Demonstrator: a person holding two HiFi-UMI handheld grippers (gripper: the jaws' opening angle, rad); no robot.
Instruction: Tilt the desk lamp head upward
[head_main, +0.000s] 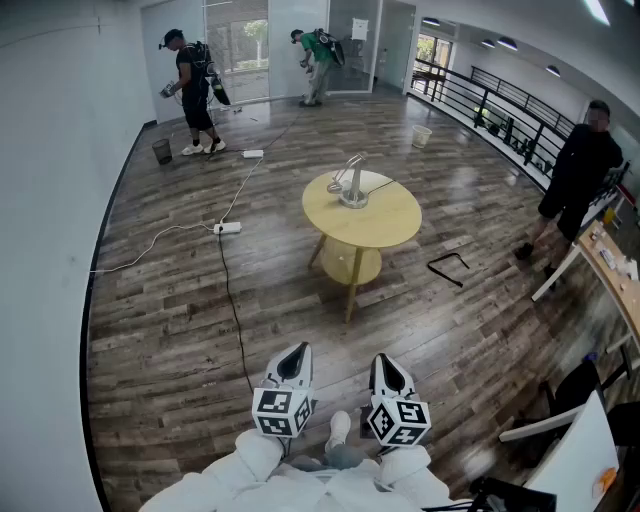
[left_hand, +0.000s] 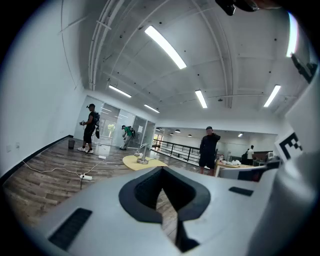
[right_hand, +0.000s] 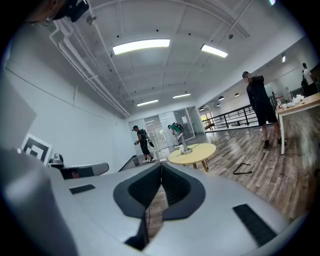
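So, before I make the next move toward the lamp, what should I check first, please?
1. left gripper shut and empty: ok.
2. right gripper shut and empty: ok.
3. desk lamp within reach: not ok, it stands far across the floor.
4. Lamp upright on the yellow table: ok.
5. Walking path free: ok, but a black cable lies to its left.
6. Lamp head angle: cannot tell, too small.

White sleeves (head_main: 252, 462); left gripper (head_main: 297, 352) and right gripper (head_main: 384, 362) pale grey, black-lined, each with a black-and-white marker cube (head_main: 283, 412)
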